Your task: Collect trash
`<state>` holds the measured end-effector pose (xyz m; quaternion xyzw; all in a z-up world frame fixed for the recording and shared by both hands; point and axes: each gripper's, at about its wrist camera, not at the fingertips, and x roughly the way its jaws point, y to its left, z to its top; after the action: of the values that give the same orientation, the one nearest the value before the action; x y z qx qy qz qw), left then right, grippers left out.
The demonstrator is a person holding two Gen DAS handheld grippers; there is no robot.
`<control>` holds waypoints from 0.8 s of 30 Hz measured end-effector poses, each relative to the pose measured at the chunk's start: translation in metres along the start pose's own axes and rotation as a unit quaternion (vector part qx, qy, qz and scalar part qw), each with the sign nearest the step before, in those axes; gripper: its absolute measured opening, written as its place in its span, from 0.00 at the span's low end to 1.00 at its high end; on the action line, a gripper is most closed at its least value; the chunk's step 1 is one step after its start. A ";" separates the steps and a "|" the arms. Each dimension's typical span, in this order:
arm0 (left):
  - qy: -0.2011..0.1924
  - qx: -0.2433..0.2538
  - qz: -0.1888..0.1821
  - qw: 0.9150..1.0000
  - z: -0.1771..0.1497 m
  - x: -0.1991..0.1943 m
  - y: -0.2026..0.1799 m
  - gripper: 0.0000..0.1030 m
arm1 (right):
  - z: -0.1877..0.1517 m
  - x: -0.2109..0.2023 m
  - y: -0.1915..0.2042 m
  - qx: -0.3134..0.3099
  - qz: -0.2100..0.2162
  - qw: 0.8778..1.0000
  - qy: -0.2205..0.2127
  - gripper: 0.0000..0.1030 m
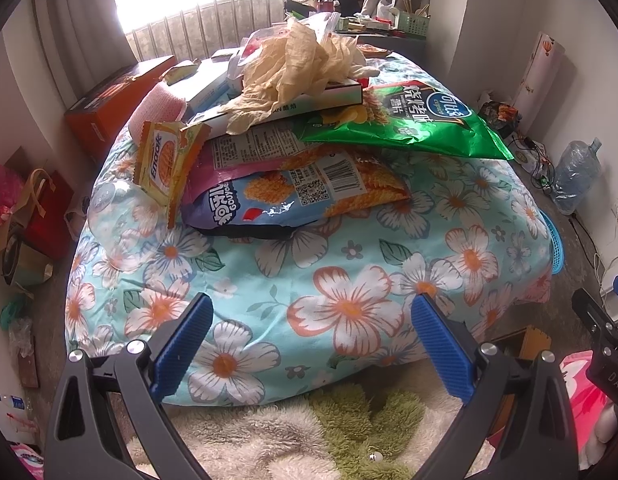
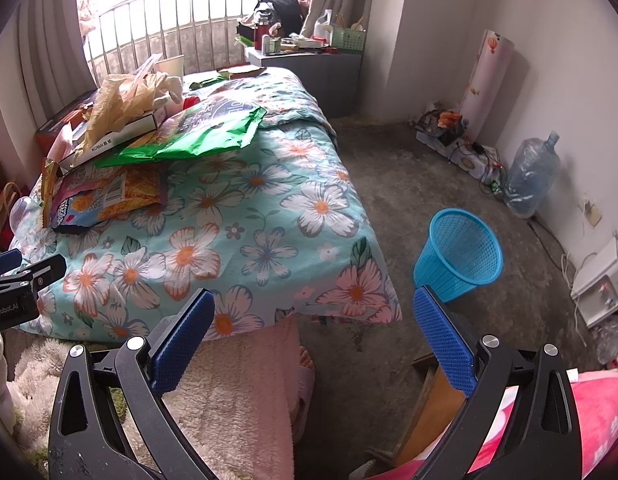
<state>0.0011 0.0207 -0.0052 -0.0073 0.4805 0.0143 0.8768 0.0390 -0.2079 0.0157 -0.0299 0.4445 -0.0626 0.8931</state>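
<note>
A pile of trash lies on the flowered bedspread (image 1: pixel 349 280): a green chip bag (image 1: pixel 409 120), a blue and orange snack bag (image 1: pixel 293 196), a yellow wrapper (image 1: pixel 169 160), crumpled beige paper (image 1: pixel 301 68) on a flat white box (image 1: pixel 317 98). The pile also shows in the right wrist view, with the green bag (image 2: pixel 197 136) on top. My left gripper (image 1: pixel 311 320) is open and empty, short of the pile. My right gripper (image 2: pixel 313 320) is open and empty over the bed's near corner. A blue mesh bin (image 2: pixel 459 254) stands on the floor right of the bed.
A water jug (image 2: pixel 531 176) and cables lie by the right wall. A cluttered grey nightstand (image 2: pixel 309 60) stands behind the bed. An orange box (image 1: pixel 113 108) and bags (image 1: pixel 41 208) sit left of the bed. A fluffy rug (image 1: pixel 309 432) lies below my grippers.
</note>
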 end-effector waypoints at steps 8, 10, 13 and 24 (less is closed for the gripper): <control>0.005 -0.001 0.002 1.000 -0.003 0.005 0.001 0.94 | 0.002 -0.001 0.003 0.013 0.015 1.000 0.005 0.92; 0.007 -0.004 0.002 1.000 -0.003 0.006 0.002 0.94 | 0.004 -0.001 0.005 0.018 0.025 0.999 0.010 0.92; 0.009 -0.007 0.000 1.000 -0.003 0.007 0.005 0.94 | 0.009 -0.003 0.012 0.022 0.042 0.999 0.016 0.92; -0.051 -0.022 -0.014 0.998 0.003 -0.007 0.042 0.94 | 0.035 -0.010 0.047 0.018 0.072 0.997 -0.003 0.92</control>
<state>-0.0012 0.0630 0.0023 -0.0320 0.4344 0.0131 0.9000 0.0647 -0.1596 0.0399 0.0176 0.4419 -0.0060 0.8969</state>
